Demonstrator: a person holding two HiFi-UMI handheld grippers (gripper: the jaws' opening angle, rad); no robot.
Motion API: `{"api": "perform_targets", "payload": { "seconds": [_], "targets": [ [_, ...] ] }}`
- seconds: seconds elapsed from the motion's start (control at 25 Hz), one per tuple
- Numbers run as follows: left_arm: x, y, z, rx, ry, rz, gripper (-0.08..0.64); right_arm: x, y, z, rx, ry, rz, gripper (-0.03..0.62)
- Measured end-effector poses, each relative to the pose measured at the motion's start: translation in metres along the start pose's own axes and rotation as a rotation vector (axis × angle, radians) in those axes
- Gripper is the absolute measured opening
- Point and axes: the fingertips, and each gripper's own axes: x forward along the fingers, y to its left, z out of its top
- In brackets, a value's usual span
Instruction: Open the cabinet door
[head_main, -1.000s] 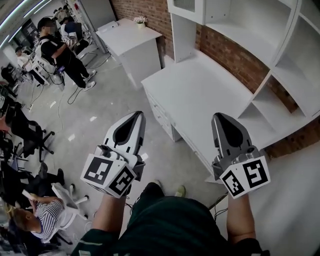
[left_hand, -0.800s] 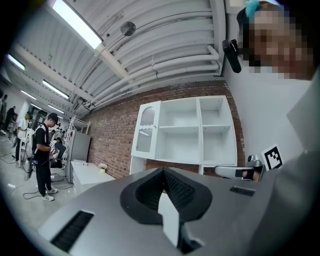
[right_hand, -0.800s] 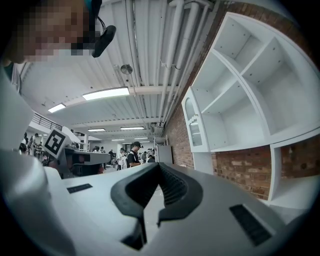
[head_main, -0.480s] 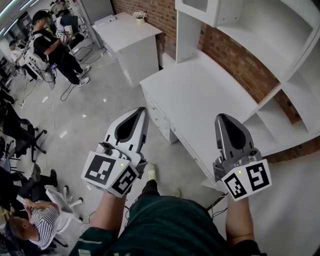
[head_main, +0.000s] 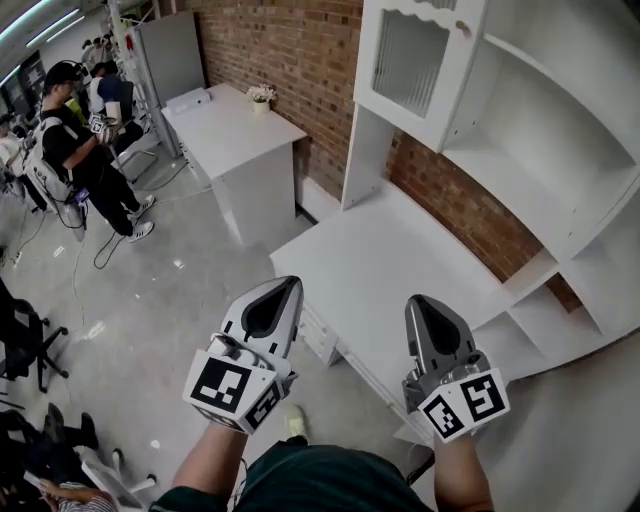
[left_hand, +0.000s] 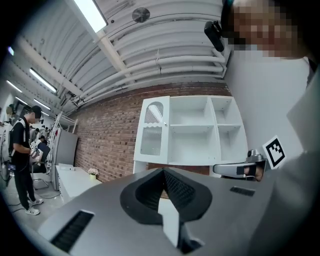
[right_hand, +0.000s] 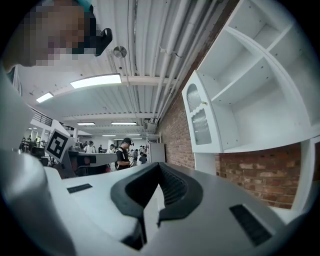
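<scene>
The white cabinet door (head_main: 415, 60) with a ribbed glass panel stands closed at the left end of the white hutch (head_main: 560, 150), a small knob (head_main: 462, 28) at its right edge. The left gripper view shows this door (left_hand: 152, 132) straight ahead, and in the right gripper view it (right_hand: 200, 122) is up to the right. Both grippers hover low over the front of the white desk (head_main: 380, 250), well short of the door. My left gripper (head_main: 290, 284) is shut and empty. My right gripper (head_main: 418, 300) is shut and empty too.
Open hutch shelves (head_main: 520, 170) fill the right side above the desk, against a brick wall (head_main: 290, 50). Desk drawers (head_main: 322, 338) face the floor. A second white desk (head_main: 235, 135) with a small flower pot (head_main: 262, 95) stands further back. People (head_main: 75, 150) stand at the left.
The head view has swung upward and nearer the hutch, bringing the cabinet door into sight. Both grippers stay shut and now sit closer together over the desk's front edge.
</scene>
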Motion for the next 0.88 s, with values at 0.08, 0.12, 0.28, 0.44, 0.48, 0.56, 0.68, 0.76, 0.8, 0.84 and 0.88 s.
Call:
{"api": "perform_targets", "payload": {
  "seconds": [0.08,0.12,0.28,0.44,0.48,0.56,0.68,0.76,0.8,0.84,0.88],
  "targets": [
    [0.012,0.015,0.004,-0.001,0.0,-0.038,0.006,0.017,0.002,0.0,-0.001,0.006,-0.027,0.002],
    [0.019,0.022,0.006,-0.002,-0.003,-0.058,0.006,0.024,0.002,0.0,-0.005,0.01,-0.041,0.002],
    [0.049,0.035,0.011,-0.006,-0.012,-0.131,0.006,0.044,-0.004,0.002,-0.027,0.02,-0.096,0.002],
    [0.086,0.033,0.02,0.014,-0.032,-0.211,0.006,0.056,-0.02,0.007,-0.042,0.017,-0.153,0.002],
    [0.097,0.032,0.024,0.023,-0.04,-0.229,0.006,0.06,-0.026,0.008,-0.043,0.013,-0.163,0.002],
    [0.118,0.027,0.031,0.043,-0.044,-0.26,0.006,0.066,-0.038,0.009,-0.044,0.006,-0.175,0.003],
    [0.146,0.018,0.042,0.087,-0.047,-0.297,0.006,0.073,-0.055,0.008,-0.024,0.003,-0.181,0.003],
    [0.169,0.013,0.052,0.121,-0.062,-0.312,0.006,0.082,-0.069,0.008,-0.008,-0.005,-0.178,0.003],
    [0.183,0.011,0.059,0.14,-0.072,-0.315,0.006,0.088,-0.078,0.011,-0.005,-0.014,-0.175,0.003],
    [0.197,0.009,0.068,0.16,-0.08,-0.317,0.006,0.094,-0.088,0.016,-0.002,-0.025,-0.171,0.003],
    [0.212,0.005,0.079,0.18,-0.087,-0.319,0.006,0.1,-0.099,0.022,0.001,-0.036,-0.165,0.003]
  ]
}}
